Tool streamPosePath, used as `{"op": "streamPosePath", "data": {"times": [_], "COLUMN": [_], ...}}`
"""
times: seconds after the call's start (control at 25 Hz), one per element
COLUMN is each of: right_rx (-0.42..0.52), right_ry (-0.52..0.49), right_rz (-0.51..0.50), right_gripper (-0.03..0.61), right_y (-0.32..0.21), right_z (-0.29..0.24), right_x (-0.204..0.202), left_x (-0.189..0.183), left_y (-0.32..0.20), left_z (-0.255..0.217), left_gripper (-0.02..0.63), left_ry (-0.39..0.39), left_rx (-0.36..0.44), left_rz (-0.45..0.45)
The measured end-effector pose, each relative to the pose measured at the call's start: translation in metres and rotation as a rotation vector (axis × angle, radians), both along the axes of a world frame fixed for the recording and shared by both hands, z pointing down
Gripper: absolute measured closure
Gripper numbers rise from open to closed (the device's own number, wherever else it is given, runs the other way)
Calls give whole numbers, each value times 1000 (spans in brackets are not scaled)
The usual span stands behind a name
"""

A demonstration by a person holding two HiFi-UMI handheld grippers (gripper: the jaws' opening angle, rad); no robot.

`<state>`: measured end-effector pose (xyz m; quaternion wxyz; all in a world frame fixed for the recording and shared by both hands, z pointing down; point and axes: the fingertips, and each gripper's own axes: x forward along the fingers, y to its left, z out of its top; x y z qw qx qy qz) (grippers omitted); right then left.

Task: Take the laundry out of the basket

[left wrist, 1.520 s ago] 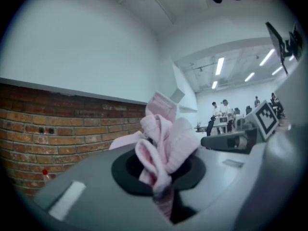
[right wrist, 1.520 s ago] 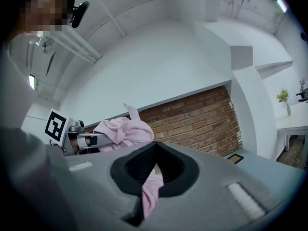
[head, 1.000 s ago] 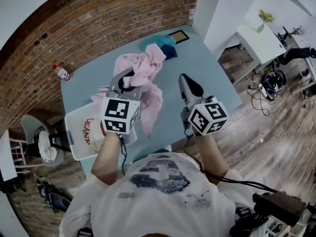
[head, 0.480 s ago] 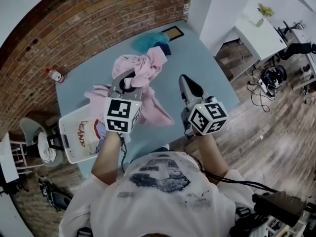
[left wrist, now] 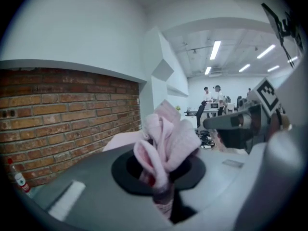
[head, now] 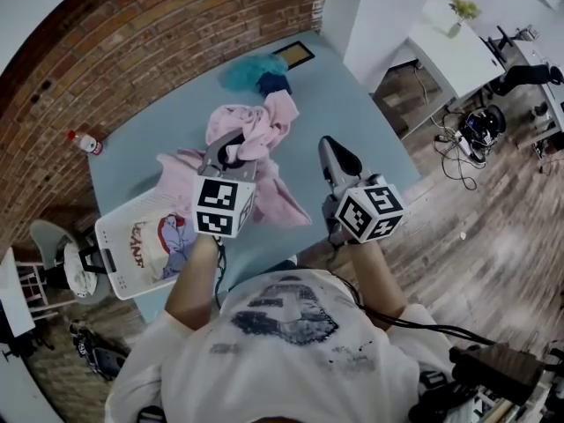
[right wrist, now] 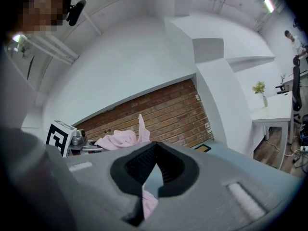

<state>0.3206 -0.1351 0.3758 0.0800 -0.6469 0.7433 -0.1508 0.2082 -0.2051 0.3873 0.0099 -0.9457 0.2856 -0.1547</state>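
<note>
Grasping pink garment (head: 264, 126) in left gripper (head: 227, 152), right gripper (head: 336, 148) clenched empty; shirt (head: 154, 236) lettering unreadable.

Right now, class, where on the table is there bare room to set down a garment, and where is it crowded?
Bare: the table between the pink garment and the right edge, and the patch between the bottle and that garment. Crowded: the far end with the teal cloth, and the near-left corner with the basket.

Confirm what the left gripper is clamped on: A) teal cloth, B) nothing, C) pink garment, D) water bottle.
C: the left gripper is shut on a bunched fold of the pink garment, which shows between its jaws in the left gripper view.
</note>
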Motion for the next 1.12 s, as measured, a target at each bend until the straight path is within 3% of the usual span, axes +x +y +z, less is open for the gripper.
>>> {"op": "streamPosePath", "data": {"times": [0.2, 0.44, 0.84, 1.12], "right_rx": [-26, -63, -113, -142], "right_ry": [-8, -17, -26, -37], "right_rz": [16, 32, 73, 83], "right_gripper": [581, 581, 580, 581], "right_y": [2, 7, 16, 21], "right_z": [13, 32, 53, 68], "right_x": [14, 25, 46, 50], "left_x": [14, 23, 51, 65], "left_y": [2, 7, 15, 35], "left_z": [29, 85, 109, 146], "left_gripper": [575, 577, 577, 575], "left_ry": [-5, 5, 0, -54], "left_rx": [-54, -216, -236, -294], "left_rz": [11, 14, 47, 111]}}
